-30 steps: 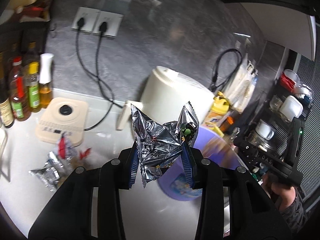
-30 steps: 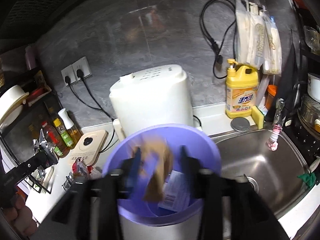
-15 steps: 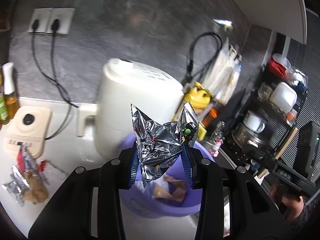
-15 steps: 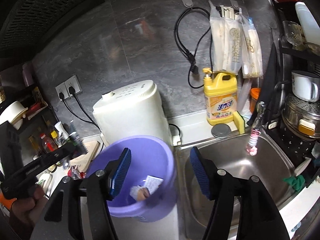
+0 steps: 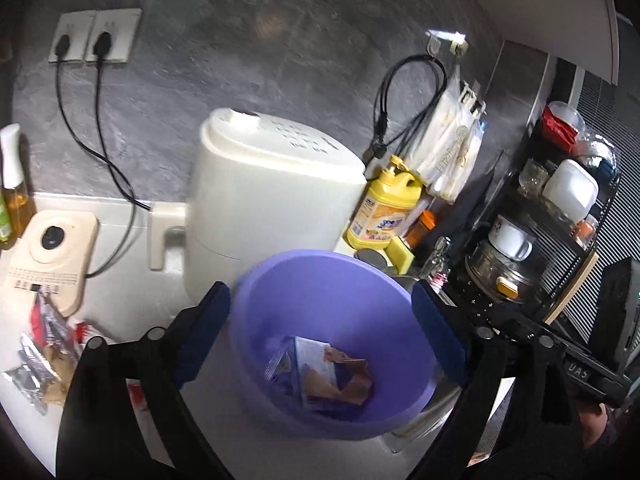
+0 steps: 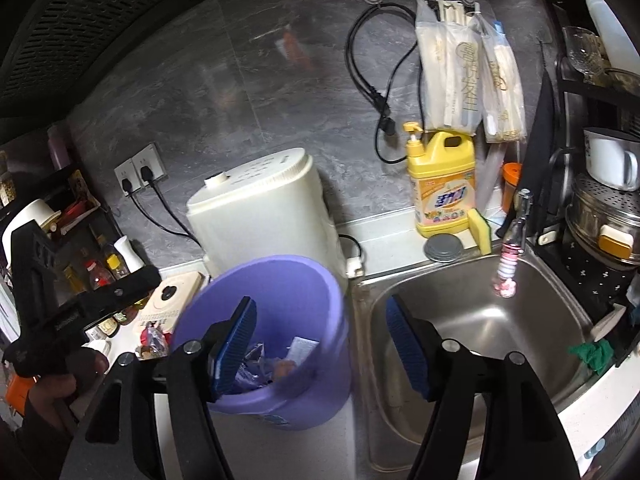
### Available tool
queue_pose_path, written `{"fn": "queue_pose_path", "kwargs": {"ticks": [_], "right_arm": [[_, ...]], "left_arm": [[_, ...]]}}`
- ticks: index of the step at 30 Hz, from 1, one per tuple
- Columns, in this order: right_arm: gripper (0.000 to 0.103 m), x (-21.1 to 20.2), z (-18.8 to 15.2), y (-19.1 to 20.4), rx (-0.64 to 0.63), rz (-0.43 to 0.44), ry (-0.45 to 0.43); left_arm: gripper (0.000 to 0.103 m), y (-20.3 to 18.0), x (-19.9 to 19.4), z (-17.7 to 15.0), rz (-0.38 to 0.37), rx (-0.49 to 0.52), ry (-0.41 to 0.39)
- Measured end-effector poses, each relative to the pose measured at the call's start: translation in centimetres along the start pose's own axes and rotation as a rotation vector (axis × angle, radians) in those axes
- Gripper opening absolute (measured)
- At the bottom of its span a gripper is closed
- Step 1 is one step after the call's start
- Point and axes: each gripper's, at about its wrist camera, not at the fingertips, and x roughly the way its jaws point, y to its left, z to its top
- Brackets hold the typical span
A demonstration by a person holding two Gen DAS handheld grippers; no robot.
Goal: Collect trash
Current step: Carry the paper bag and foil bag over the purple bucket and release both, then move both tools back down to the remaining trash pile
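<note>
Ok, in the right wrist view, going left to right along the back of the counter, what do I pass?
Wall sockets → white appliance → yellow detergent bottle → yellow sponge → orange-lidded jar → dish rack with the metal steamer.

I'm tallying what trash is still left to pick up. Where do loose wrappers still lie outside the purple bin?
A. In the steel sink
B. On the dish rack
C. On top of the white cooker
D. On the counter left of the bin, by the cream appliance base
D: crumpled foil and red wrappers lie on the counter beside the cream appliance base, left of the purple bin.
</note>
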Motion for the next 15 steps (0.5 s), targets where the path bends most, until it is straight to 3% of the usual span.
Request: {"fn": "queue_pose_path", "kwargs": {"ticks": [6, 15], "right_arm": [[0.074, 1.3, -0.6, 4.0, -0.032, 0.046, 0.019], [0.079, 3.6, -2.4, 12.9, -0.091, 0.124, 0.037]], "left_arm": [[0.094, 3.7, -3.9, -0.4, 0.058, -0.007, -0.029], [0.094, 13.6, -10.5, -1.6, 0.194, -0.073, -0.05]]}}
